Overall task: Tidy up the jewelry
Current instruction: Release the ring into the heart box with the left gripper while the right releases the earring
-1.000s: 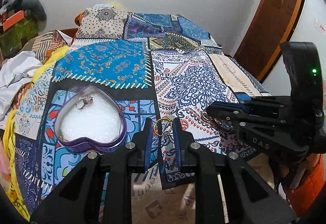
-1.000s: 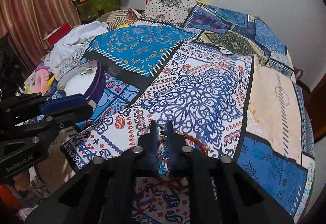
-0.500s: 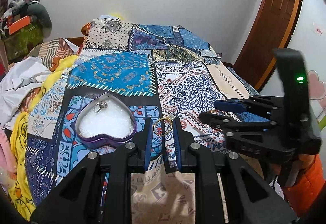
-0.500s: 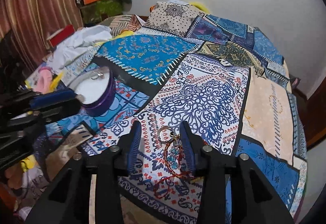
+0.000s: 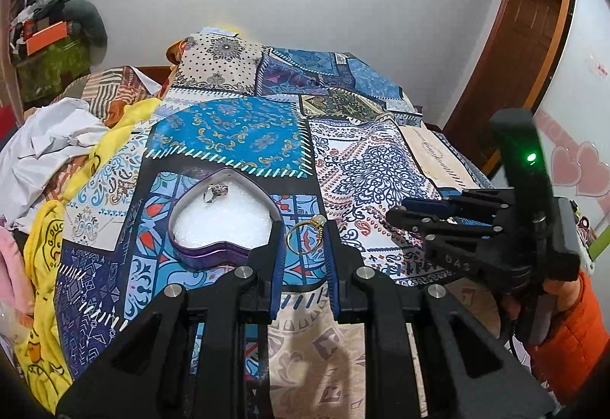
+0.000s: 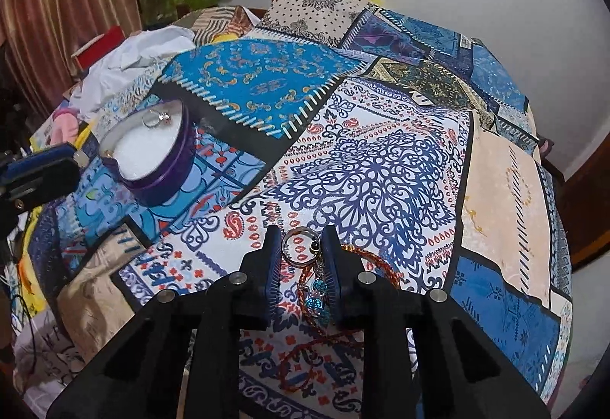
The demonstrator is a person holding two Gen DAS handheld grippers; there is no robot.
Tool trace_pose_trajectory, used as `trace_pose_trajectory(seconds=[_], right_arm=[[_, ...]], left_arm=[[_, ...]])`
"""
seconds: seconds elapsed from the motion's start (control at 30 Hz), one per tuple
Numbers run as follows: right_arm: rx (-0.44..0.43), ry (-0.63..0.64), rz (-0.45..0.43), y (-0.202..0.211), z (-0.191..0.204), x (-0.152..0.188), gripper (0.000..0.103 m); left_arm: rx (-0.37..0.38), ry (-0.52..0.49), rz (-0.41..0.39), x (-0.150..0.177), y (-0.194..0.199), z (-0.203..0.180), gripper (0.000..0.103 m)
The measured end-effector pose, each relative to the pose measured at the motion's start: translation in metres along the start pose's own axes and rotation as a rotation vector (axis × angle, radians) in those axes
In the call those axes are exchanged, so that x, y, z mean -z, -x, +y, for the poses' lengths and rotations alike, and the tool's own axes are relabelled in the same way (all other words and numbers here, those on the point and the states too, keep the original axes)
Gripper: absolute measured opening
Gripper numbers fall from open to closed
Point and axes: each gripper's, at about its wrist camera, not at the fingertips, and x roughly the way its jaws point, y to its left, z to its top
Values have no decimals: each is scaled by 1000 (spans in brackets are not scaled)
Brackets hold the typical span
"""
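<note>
My left gripper [image 5: 304, 241] is clamped on a thin gold ring with a pale stone [image 5: 305, 236], held just right of the purple heart-shaped tin [image 5: 213, 255] with its white foam lining, where a silver ring [image 5: 214, 191] already lies. My right gripper [image 6: 301, 247] has just been closing and pinches a silver ring with a dark bead [image 6: 301, 245] above a red braided cord [image 6: 366, 262]. Everything rests on the patchwork-print bedspread [image 6: 381, 171]; crumpled white and yellow clothes [image 5: 57, 152] crowd the left edge.
</note>
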Motion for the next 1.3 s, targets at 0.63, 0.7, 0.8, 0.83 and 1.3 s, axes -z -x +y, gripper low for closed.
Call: trace_pose_trajectory(seconds=[0.63,0.7,0.8,0.83,1.3], right_arm=[[-104,-19,-276,74,45,-49,20],[-116,-18,-296,77,51,-53,19],[-141,-12,-315,77,58,-59,20],[-146,-10,-318,75,61,-60,20],[-233,-24,-186,8,86,-73,20]], left_arm=[[-61,-14,-103,-21,38,23,18],[-69,-17,-114,-23,41,27,18],[-84,-18,-127,-27,43,33,18],[-90,-17,-129,-28,43,36,18],[-113,63,-42,-19,-1,79,18]])
